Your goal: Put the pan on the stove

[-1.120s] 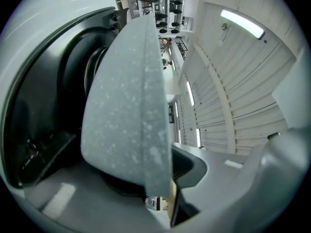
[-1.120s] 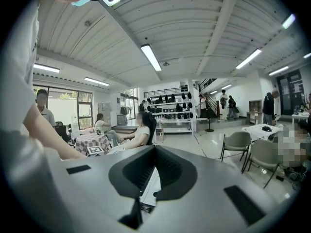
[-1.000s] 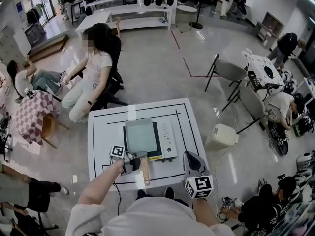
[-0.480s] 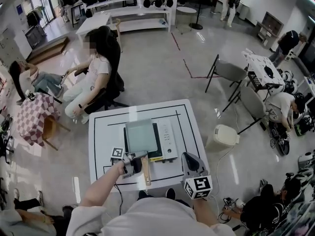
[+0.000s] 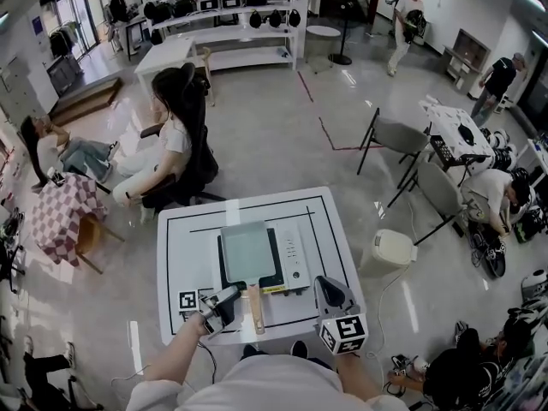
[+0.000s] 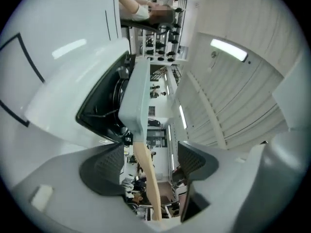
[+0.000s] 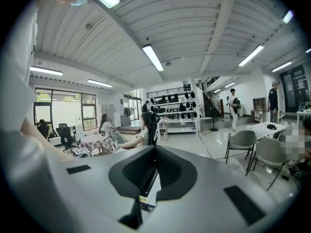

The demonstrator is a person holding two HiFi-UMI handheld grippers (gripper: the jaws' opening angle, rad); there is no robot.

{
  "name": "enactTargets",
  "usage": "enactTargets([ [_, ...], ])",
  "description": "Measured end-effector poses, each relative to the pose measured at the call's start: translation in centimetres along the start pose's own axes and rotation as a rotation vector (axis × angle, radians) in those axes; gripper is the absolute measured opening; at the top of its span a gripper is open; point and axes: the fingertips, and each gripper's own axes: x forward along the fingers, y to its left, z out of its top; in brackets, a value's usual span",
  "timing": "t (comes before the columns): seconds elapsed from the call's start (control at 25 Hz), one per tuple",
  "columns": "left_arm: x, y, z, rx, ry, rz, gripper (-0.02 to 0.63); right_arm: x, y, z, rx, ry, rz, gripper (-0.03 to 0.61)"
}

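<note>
Pan [image 5: 247, 251] flat on stove [image 5: 294, 260], mid table [image 5: 175, 238]. Handle [image 5: 255, 306] pointing back at left gripper [image 5: 229, 298], lying between wide-apart fingers [image 6: 104, 166], unclamped. Right gripper [image 5: 330, 291] farther off, closed, empty.

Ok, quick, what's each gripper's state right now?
Left gripper: open, wooden handle of the pale grey square pan between its jaws, ungripped.
Right gripper: shut, empty.
</note>
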Motion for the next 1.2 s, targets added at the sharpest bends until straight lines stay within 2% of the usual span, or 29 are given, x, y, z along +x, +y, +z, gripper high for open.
enactTargets([
  [0.12, -3.1, -1.9, 0.3, 0.080, -0.096, -0.061, 0.331, -0.1, 0.4, 0.0, 0.001, 0.006, 0.006, 0.009],
  [0.24, -5.3, -4.7, 1.2, 0.243, -0.187, -0.100, 0.331, 0.1, 0.7, 0.5, 0.007, -0.004, 0.021, 0.009],
  [0.32, -6.5, -7.4, 2.1, 0.384, -0.259, -0.114, 0.331, 0.0, 1.1, 1.1, 0.013, -0.019, 0.035, 0.008],
  [0.4, -7.4, -10.8, 3.0, 0.559, -0.325, -0.118, 0.331, -0.2, 1.6, 1.8, 0.013, -0.034, 0.047, 0.009],
  [0.56, -7.8, -16.8, 3.5, 0.947, -0.396, -0.028, 0.328, -0.3, 2.4, 3.4, -0.002, -0.073, 0.069, 0.008],
  [0.64, -7.7, -19.5, 3.2, 1.074, -0.445, 0.002, 0.278, -0.5, 2.7, 3.9, -0.005, -0.087, 0.075, 0.009],
  [0.72, -7.6, -21.8, 2.8, 1.177, -0.505, 0.034, 0.181, -0.6, 2.9, 4.3, -0.002, -0.095, 0.077, 0.009],
  [0.8, -7.7, -23.5, 2.3, 1.277, -0.562, 0.103, 0.033, -1.0, 3.0, 4.4, 0.002, -0.098, 0.076, 0.009],
  [0.84, -7.6, -24.1, 2.0, 1.328, -0.583, 0.153, 0.009, -1.2, 3.0, 4.4, 0.006, -0.099, 0.076, 0.009],
  [0.96, -7.6, -24.2, 1.6, 1.485, -0.613, 0.385, 0.008, -1.5, 3.2, 4.1, 0.021, -0.106, 0.070, 0.008],
  [1.04, -7.5, -23.6, 1.7, 1.557, -0.602, 0.539, 0.008, -1.6, 3.3, 4.1, 0.032, -0.113, 0.065, 0.008],
  [1.12, -7.1, -23.0, 1.3, 1.591, -0.574, 0.614, 0.008, -1.7, 3.3, 4.2, 0.041, -0.118, 0.067, 0.008],
  [1.2, -6.5, -22.6, 0.5, 1.604, -0.545, 0.629, 0.008, -1.9, 3.3, 4.3, 0.046, -0.121, 0.074, 0.008],
])
